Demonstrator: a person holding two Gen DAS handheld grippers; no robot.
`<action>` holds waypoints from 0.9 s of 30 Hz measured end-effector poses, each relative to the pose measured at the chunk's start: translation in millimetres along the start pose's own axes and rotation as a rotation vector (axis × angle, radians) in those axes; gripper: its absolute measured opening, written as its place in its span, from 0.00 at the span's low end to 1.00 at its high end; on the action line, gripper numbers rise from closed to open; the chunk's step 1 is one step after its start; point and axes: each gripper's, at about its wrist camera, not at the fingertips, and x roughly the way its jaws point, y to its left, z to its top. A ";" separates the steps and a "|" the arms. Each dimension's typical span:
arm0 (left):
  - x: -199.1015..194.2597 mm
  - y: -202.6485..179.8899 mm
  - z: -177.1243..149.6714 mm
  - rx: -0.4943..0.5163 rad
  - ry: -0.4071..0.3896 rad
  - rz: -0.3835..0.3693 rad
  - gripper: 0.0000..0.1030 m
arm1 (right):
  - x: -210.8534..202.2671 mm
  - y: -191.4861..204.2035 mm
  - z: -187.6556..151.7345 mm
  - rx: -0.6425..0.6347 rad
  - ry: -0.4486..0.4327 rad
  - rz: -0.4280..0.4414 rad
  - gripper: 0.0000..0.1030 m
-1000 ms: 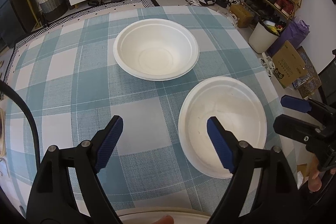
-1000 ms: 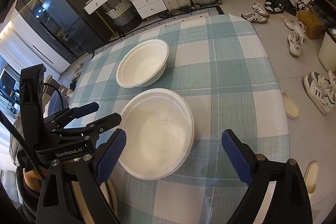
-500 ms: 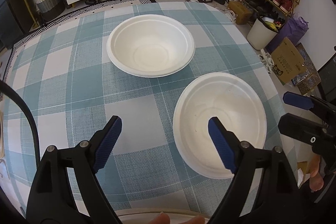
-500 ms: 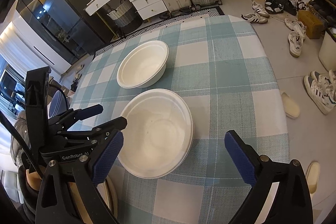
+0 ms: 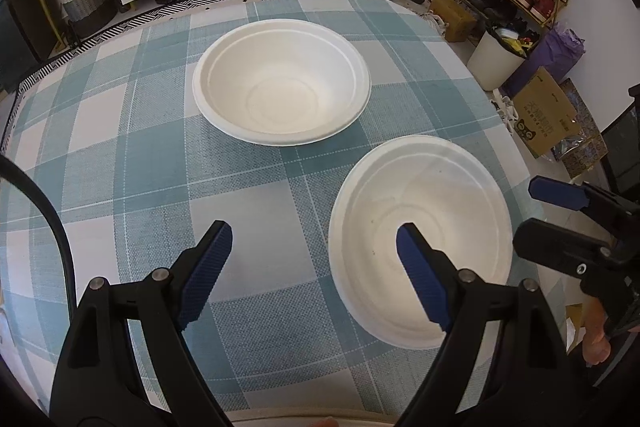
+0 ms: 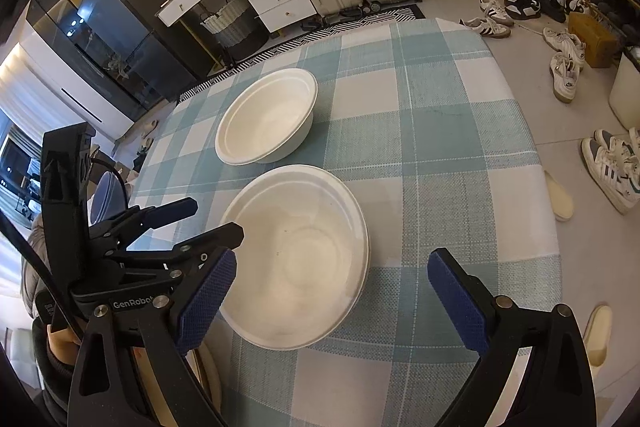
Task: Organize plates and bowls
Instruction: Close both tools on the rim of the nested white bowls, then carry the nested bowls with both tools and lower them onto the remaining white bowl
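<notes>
Left wrist view shows the left gripper (image 5: 314,269) and right gripper (image 6: 330,291) both with jaws apart and holding nothing, the near bowl (image 5: 420,243) at 3 o'clock and the far bowl (image 5: 282,81) at 12 o'clock on the table (image 5: 120,163), so stacking seems not yet begun.

Matt white moulded-paper bowls (image 5: 282,83) on a woven checked cloth (image 5: 120,147); tool pads (image 5: 208,263) of ribbed blue rubber

A blue-checked table (image 5: 120,155) carries two white bowls (image 5: 282,81) (image 5: 420,239), apart.
</notes>
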 end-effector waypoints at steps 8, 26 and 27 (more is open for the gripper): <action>11.4 -7.2 0.5 0.015 0.021 -0.018 0.71 | 8.8 -1.6 -0.3 -0.009 0.015 0.008 0.80; 29.8 -7.0 0.3 0.016 0.080 -0.021 0.19 | 38.3 -4.5 -1.8 -0.014 0.071 0.044 0.27; 30.4 -7.7 0.6 0.017 0.081 -0.025 0.17 | 38.7 -4.5 -1.9 -0.015 0.073 0.046 0.24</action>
